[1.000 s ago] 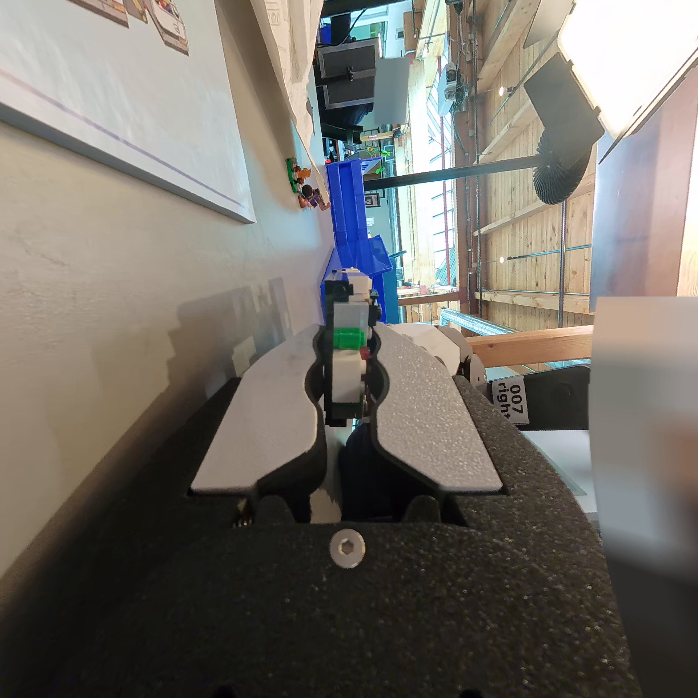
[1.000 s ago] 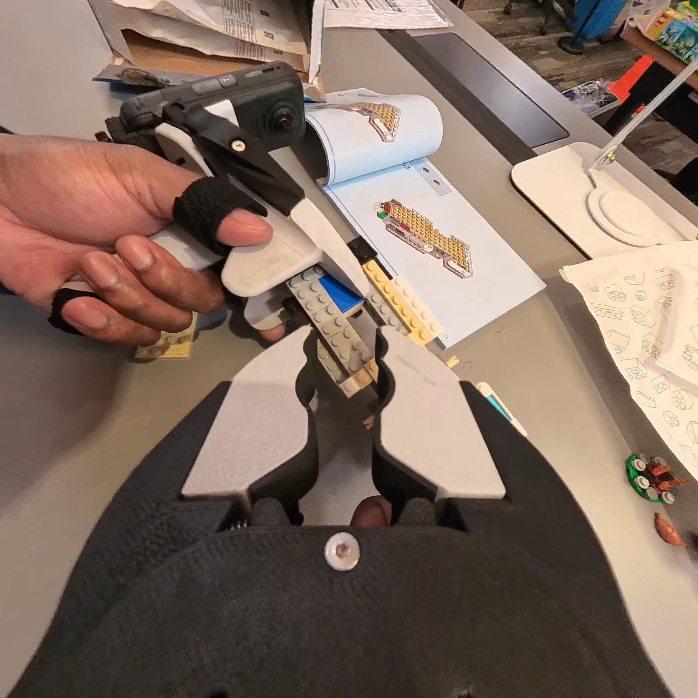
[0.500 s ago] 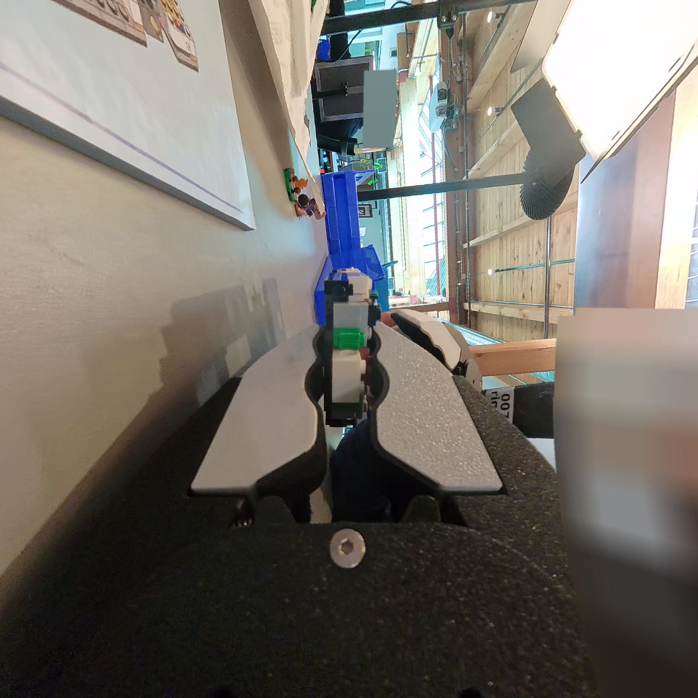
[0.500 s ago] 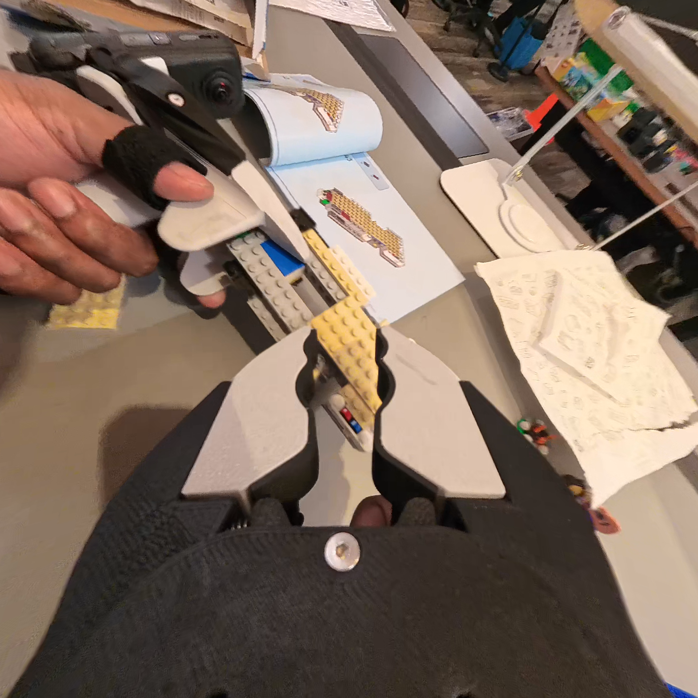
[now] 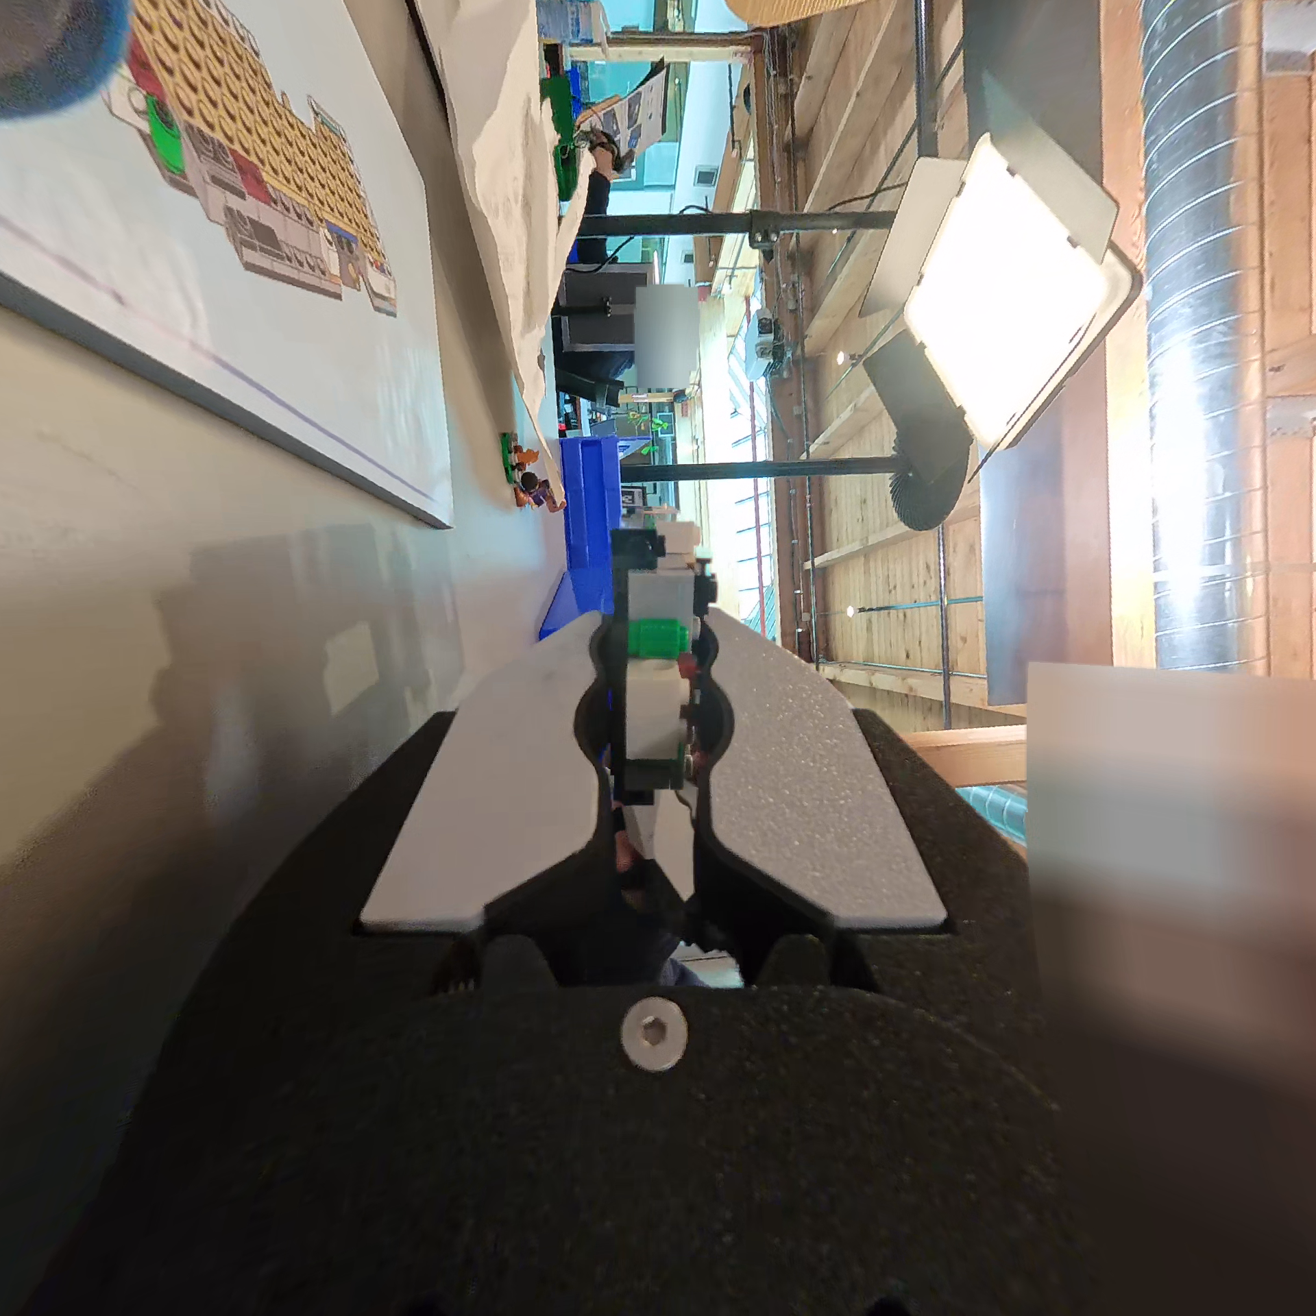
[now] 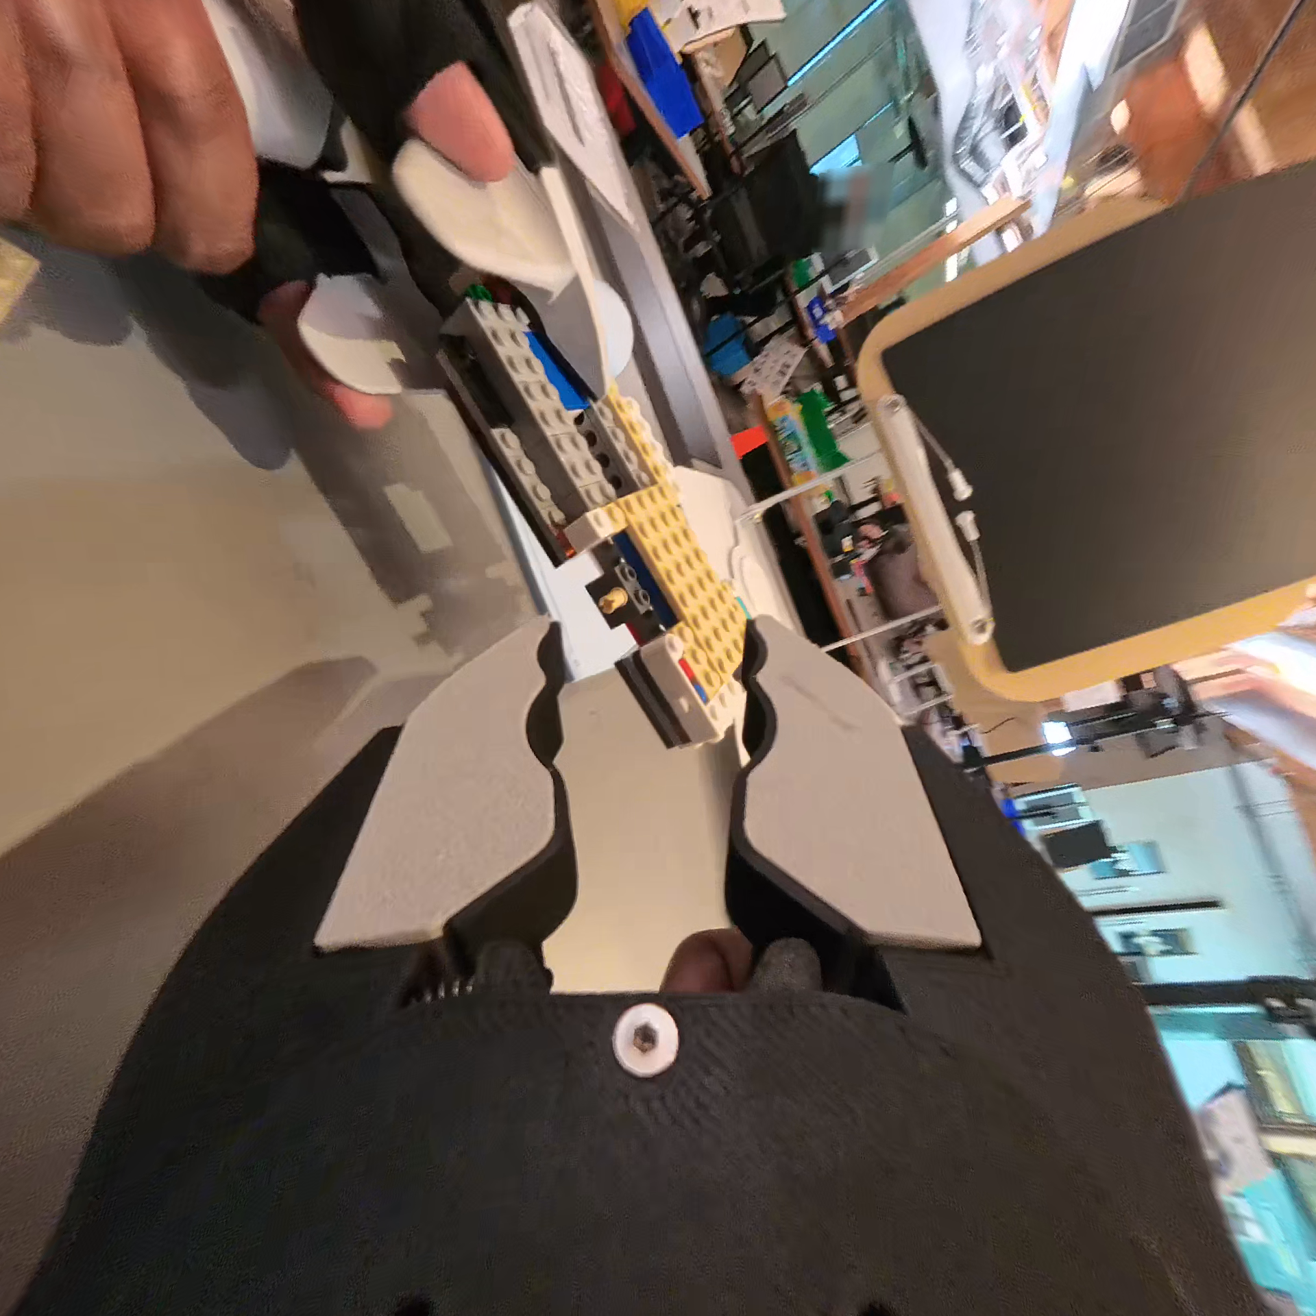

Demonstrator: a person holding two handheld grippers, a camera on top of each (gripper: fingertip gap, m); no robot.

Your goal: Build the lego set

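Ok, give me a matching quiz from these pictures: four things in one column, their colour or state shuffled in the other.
1. left gripper
2. right gripper
3. bin
4. light panel

A. blue
B. jaws wide apart
C. lit
D. jaws clamped on the brick model

Pairs: 1-D, 2-B, 3-A, 4-C

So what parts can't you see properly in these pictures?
- Brick model, left wrist view: seen edge-on between the left tongs, so its flat sides are hidden.
- Instruction booklet, left wrist view: cut off by the top and left edges.
- Left tongs' tips, right wrist view: partly behind the hand and the model.
- Shelves of stuff, right wrist view: blurred and too small to name.
- Small figures, left wrist view: too tiny to tell apart.
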